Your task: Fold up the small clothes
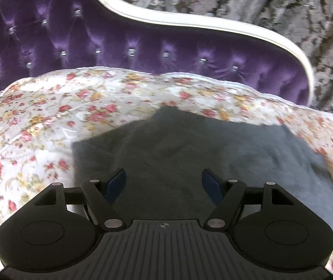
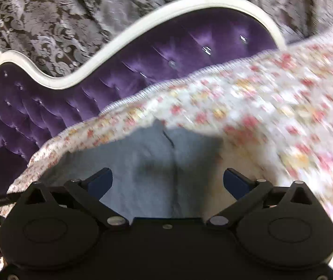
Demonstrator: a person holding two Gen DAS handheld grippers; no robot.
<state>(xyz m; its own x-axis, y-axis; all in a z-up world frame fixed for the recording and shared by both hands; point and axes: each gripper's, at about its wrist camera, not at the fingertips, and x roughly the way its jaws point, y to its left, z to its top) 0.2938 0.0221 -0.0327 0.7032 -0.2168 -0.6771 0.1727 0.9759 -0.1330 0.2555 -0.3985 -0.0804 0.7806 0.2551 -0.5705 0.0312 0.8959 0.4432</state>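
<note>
Item: floral bedspread (image 1: pixel 37 116), white ground with red and yellow roses, covering a bed and carrying the work; it runs from the left edge of the left wrist view to the right. Behind it, a tufted purple headboard (image 1: pixel 96 44) with a white curved frame (image 1: pixel 189 24), then a grey patterned curtain (image 1: pixel 295 11) at the far right. Item: grey garment (image 1: pixel 178 144), small, lying flat on the bedspread towards its right side, near the head edge; its outline shows straight edges and corners, and the right wrist view shows a crease or seam down its middle, so it appears part-folded, though the layer count cannot be read. Item: left tongs (image 1: pixel 164 182), spread wide, nothing between the blue pads (image 1: pixel 117 179), hovering over the near part of the garment. Item: right tongs (image 2: pixel 167 182), likewise spread and empty, over the garment's (image 2: pixel 154 158) paler portion; this view is blurred by motion. Status, by judgement: an early fold seems done, neither tool has cloth, and at least one further fold and a squaring of edges look outstanding.
</note>
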